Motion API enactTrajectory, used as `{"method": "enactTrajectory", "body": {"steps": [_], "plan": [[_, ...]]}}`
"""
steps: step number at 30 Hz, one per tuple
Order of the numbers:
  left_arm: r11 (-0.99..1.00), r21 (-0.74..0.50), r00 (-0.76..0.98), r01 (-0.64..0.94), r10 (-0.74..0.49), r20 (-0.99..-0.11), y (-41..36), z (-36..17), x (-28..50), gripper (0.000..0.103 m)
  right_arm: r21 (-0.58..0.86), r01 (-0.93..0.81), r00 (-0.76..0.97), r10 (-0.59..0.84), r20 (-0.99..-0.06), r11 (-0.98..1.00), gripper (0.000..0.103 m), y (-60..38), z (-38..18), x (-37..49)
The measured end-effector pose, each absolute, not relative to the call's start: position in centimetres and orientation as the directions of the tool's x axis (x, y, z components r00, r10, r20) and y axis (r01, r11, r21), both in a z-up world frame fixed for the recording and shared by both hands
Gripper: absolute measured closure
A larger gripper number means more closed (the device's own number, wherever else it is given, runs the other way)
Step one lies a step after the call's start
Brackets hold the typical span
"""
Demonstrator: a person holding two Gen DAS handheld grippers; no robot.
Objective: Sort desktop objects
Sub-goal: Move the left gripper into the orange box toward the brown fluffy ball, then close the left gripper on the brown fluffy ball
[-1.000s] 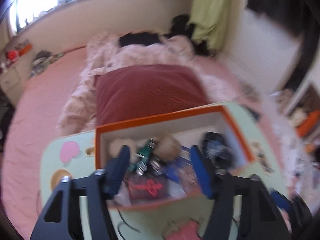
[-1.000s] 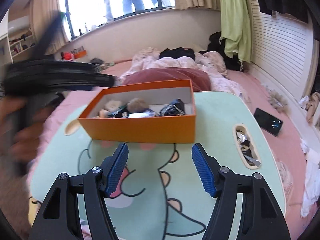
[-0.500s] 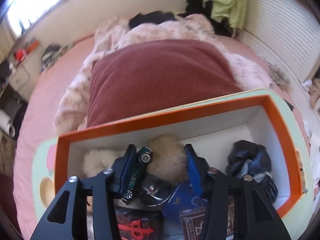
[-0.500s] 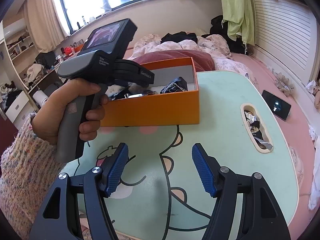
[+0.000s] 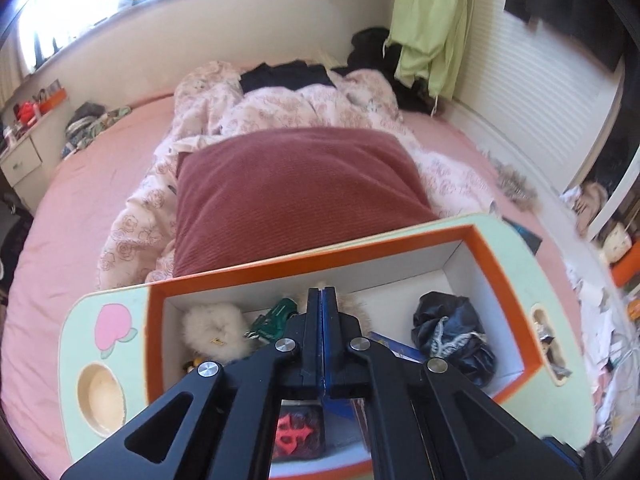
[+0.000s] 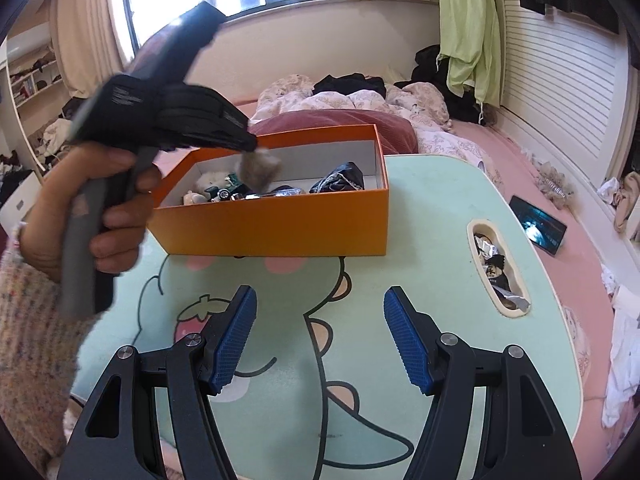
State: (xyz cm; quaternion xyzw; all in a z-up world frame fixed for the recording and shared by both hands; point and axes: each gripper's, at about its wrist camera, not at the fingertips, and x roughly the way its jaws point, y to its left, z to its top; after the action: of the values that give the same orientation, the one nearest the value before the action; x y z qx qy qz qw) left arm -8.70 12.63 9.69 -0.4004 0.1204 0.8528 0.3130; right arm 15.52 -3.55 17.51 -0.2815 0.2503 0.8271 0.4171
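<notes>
Several toys and pouches fill the orange box [image 6: 280, 220].

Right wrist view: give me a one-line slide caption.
Left gripper lifts a brown fur pompom from the orange box while the open right gripper hovers above the cartoon table.

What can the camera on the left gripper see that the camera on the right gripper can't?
Only the left wrist view shows the round cup hollow and pink peach picture on the mint-green lap table.

Only the right wrist view shows the hand holding the left gripper, its jaws pinching a brown fur pompom, plus the black phone on the bed and the open right gripper.

Both show the orange cardboard box, green toy car and maroon pillow.
</notes>
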Motion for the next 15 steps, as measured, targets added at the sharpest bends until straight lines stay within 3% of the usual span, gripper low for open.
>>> {"method": "enactTrajectory", "body": {"steps": [10, 12, 13, 15], "plan": [[-0.734, -0.241, -0.455, -0.634, 0.607, -0.651, 2.7, 12.5, -2.9, 0.102, 0.100, -0.857, -0.389, 0.508, -0.769, -0.505, 0.035, -1.4, 13.8, 13.3], [-0.743, -0.248, -0.457, -0.622, 0.601, -0.656, 0.9, 11.4, -2.0, 0.102, 0.081, -0.851, -0.385, 0.513, -0.767, -0.518, 0.025, -1.4, 13.5, 12.6], [-0.760, -0.227, -0.473, -0.609, 0.577, -0.665, 0.3, 10.7, -1.6, 0.102, 0.057, -0.848, -0.371, 0.513, -0.774, -0.527, 0.012, -1.4, 13.2, 12.1], [-0.806, -0.168, -0.513, -0.567, 0.506, -0.693, -0.5, 9.0, -1.4, 0.102, 0.043, -0.837, -0.365, 0.497, -0.787, -0.546, 0.003, -1.3, 12.9, 11.4]]}}
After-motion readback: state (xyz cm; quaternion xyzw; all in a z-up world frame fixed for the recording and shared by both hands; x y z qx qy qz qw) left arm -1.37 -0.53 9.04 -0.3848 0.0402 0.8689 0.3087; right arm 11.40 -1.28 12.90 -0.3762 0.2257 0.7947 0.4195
